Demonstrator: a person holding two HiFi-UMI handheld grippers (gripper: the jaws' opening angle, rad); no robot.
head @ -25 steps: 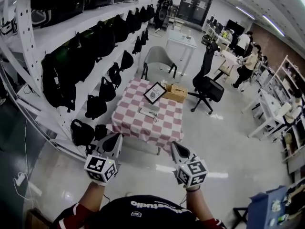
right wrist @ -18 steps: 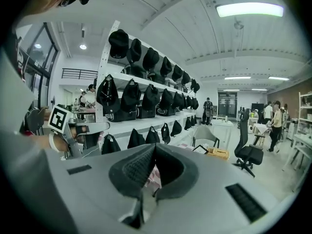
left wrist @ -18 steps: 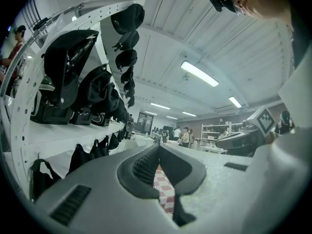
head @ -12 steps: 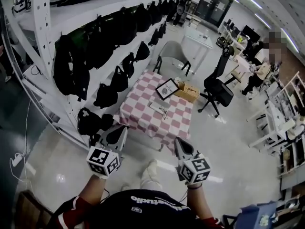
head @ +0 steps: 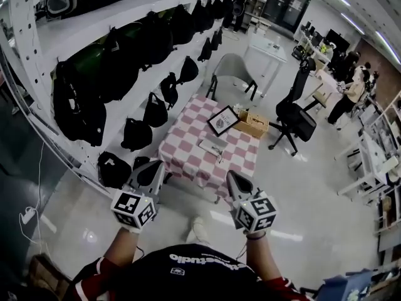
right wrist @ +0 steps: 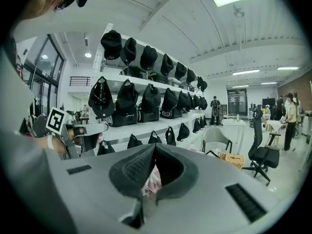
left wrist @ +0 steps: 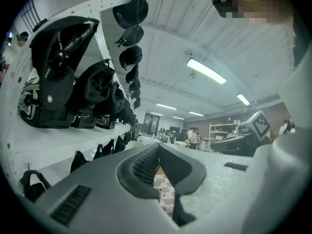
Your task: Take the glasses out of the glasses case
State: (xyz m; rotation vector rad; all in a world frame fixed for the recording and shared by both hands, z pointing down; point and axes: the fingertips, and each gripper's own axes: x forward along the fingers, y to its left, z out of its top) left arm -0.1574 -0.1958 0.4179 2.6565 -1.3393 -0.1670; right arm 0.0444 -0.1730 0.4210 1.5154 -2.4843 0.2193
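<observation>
We hold left gripper (head: 155, 168) and right gripper (head: 232, 178) low in frame, well short of checkered worktop (head: 188, 160). Both jaws pressed together, empty. At frame centre, mid-worktop, lies glasses case (head: 211, 146), long axis upper left to lower right.

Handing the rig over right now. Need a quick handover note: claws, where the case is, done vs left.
Left claw: shut, empty.
Right claw: shut, empty. Both are held out in front of the person, short of the table, above the floor.
Glasses case: lies mid-table on the checkered table, nearer the person than the picture frame and cardboard box. It is too small to tell whether it is open.
Done: nothing that shows; neither claw touches the case.
Left: step up to the table, open the case, lift the glasses out.
</observation>
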